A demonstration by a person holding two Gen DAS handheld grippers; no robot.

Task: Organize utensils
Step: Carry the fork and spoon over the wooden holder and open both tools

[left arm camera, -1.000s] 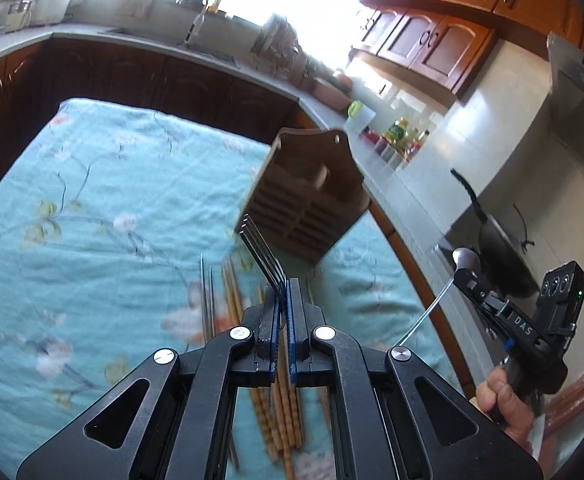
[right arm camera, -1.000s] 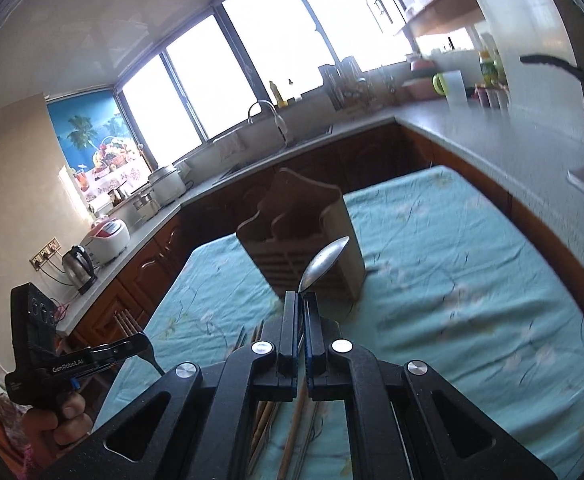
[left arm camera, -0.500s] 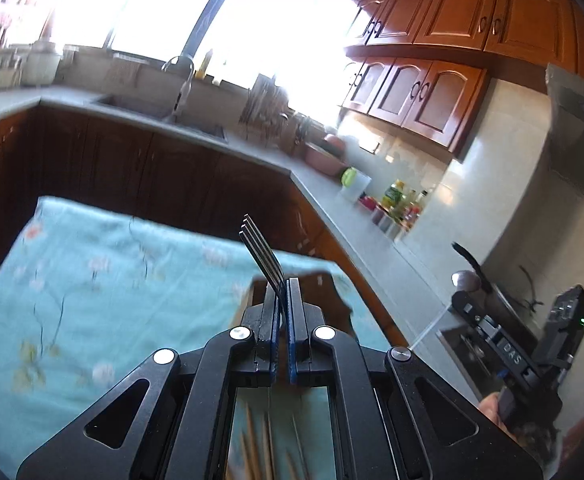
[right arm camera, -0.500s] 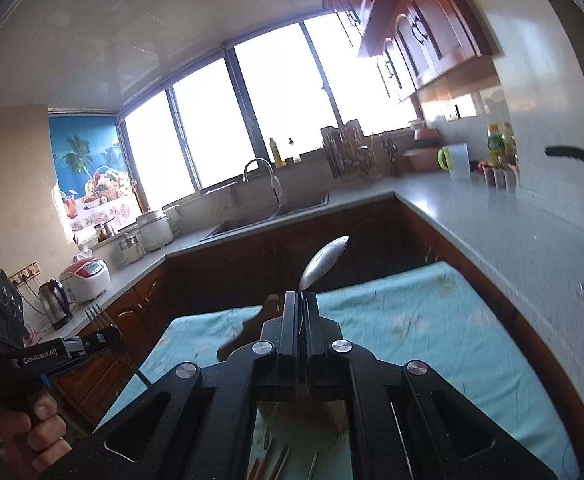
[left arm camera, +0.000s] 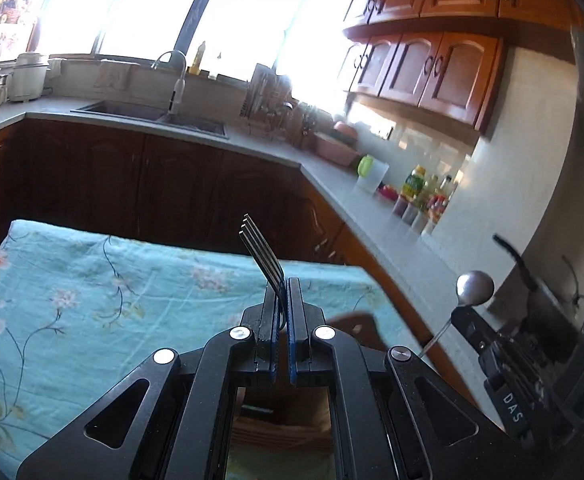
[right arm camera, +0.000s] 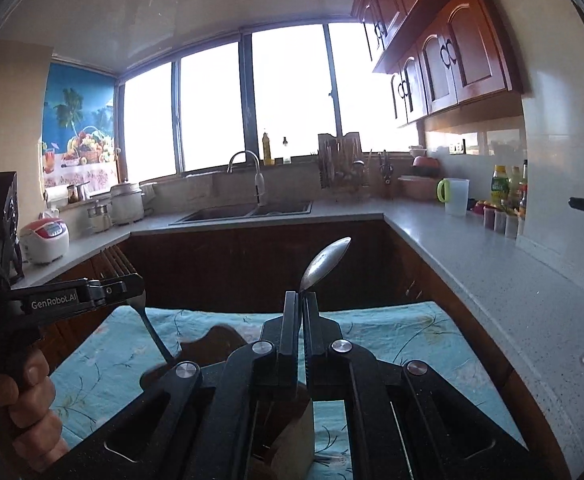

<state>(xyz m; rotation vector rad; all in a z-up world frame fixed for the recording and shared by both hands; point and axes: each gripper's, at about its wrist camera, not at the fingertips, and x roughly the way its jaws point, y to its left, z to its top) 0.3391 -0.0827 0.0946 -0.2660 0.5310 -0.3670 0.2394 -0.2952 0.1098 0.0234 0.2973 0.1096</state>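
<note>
The left hand-held gripper [left arm camera: 280, 300] is seen clamped on a 4-tined steel fork [left arm camera: 260, 249], tines up, handle hanging below the jaws. The right hand-held gripper [right arm camera: 301, 304] is closed on a polished steel spoon [right arm camera: 325, 261], bowl raised above the pads.

A second ago the slotted brown wooden utensil holder [right arm camera: 208, 340] stood well ahead of both grippers, with chopsticks seen lying on the turquoise floral tablecloth [left arm camera: 92, 292] in front of it. Now the holder is passed almost beneath the cameras: only its curved top edge is glimpsed, just under the jaws, and the chopsticks are lost from view. Both tools have been carried forward and slightly upward toward it, and the tabletop's far edge is now framed.

From the right wrist view, the fork's handle tip is judged to sit just above or at the holder's top; contact cannot be confirmed. The spoon's handle end is hidden behind the gripper body.

2 utensils are therefore taken to be poised for insertion. Neither is yet released; a lowering into separate slots is probably what remains.
</note>
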